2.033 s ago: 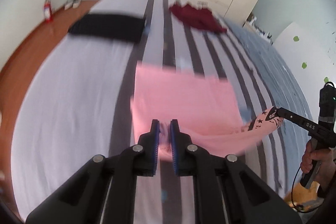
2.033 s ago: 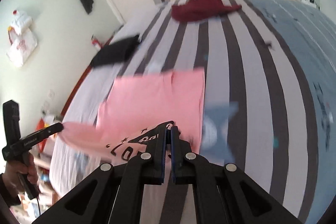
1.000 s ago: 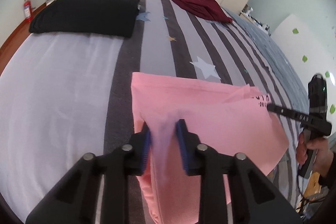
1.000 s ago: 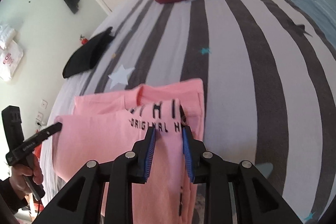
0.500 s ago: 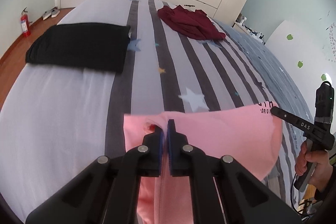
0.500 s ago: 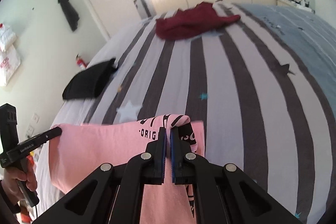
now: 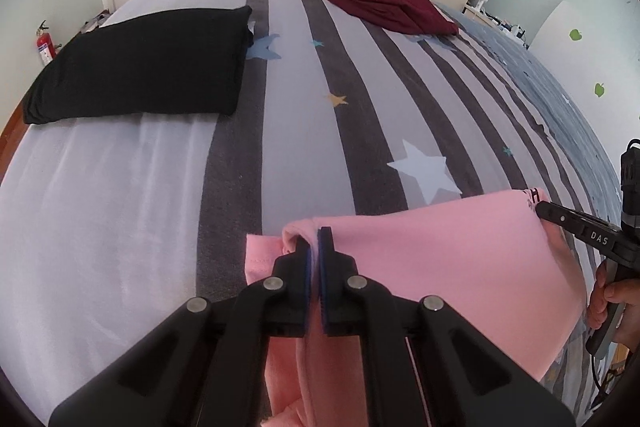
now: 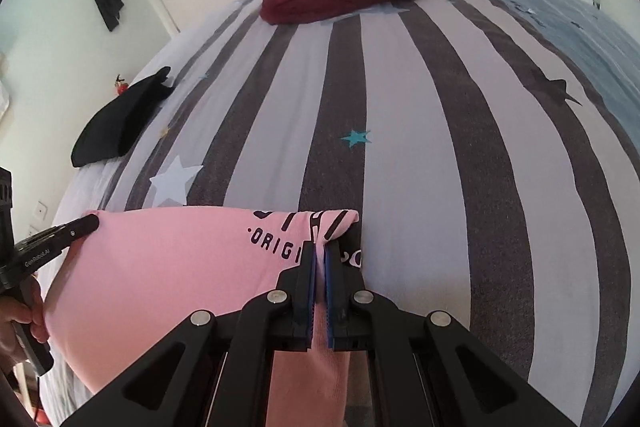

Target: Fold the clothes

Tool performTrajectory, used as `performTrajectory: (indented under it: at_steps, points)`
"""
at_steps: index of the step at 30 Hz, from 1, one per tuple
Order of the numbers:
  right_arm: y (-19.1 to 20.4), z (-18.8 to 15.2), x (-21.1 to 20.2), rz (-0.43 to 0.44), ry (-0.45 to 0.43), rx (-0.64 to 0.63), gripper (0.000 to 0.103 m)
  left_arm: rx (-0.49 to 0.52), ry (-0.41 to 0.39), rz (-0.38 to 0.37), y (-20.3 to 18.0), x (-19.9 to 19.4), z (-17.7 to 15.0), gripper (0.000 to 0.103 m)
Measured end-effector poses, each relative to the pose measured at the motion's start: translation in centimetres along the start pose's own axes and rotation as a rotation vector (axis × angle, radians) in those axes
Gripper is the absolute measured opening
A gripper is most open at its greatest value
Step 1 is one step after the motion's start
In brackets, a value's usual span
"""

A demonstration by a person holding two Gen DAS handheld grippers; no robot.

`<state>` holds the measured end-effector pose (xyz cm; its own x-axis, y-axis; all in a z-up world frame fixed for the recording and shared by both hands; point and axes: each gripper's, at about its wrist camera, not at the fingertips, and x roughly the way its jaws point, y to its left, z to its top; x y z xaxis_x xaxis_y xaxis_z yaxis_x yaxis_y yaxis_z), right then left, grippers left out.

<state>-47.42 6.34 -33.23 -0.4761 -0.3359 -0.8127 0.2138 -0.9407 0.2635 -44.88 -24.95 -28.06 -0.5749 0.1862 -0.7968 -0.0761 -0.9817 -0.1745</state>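
Both tongs, spread 1 s ago, now re-clamped: left tongs [image 7: 314, 247] and right tongs [image 8: 319, 259] each pinch a top corner of the pink shirt [image 7: 432, 267], lifted taut over the bed's [image 7: 280, 107] near edge. Reads as mid-fold.

Big bed [image 7: 120, 211] with a grey-and-white striped cover, little stars printed on it, and a blue section along the right side. A folded black garment [image 7: 140, 67] sits on the left part, and a crumpled maroon garment [image 7: 380, 3] lies at the far end.
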Motion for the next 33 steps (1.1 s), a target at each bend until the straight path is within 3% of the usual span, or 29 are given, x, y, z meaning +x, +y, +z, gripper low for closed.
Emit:
performTrajectory:
  at_steps: [5, 8, 12, 17, 22, 27, 33]
  points:
    - [-0.5, 1.0, -3.3, -0.042, -0.101, 0.024, 0.008, -0.005, -0.069, 0.054, -0.3, -2.4, 0.3, 0.006]
    - [-0.4, 1.4, -4.4, -0.075, -0.122, -0.004, 0.01, -0.025, -0.103, 0.132, 0.0, -3.5, 0.4, 0.006]
    - [1.3, 0.9, -4.0, -0.013, -0.087, -0.051, 0.01, -0.077, -0.075, 0.108, 0.7, -3.6, 0.3, 0.006]
    - [5.2, -0.2, -2.5, 0.053, -0.075, -0.109, 0.01, -0.01, -0.076, 0.01, -3.6, -3.6, 0.0, 0.006]
    - [7.0, -0.6, 0.1, 0.005, -0.07, -0.128, 0.01, -0.059, -0.011, 0.087, -3.6, -0.1, -0.3, 0.006]
    - [5.0, -0.7, 1.3, -0.032, -0.066, -0.083, 0.007, -0.114, -0.016, 0.164, -1.0, 1.0, -1.0, 0.005]
    - [2.4, -1.5, 0.3, -0.048, -0.069, -0.058, 0.001, -0.171, 0.044, 0.166, 1.2, 1.4, -2.0, 0.005]
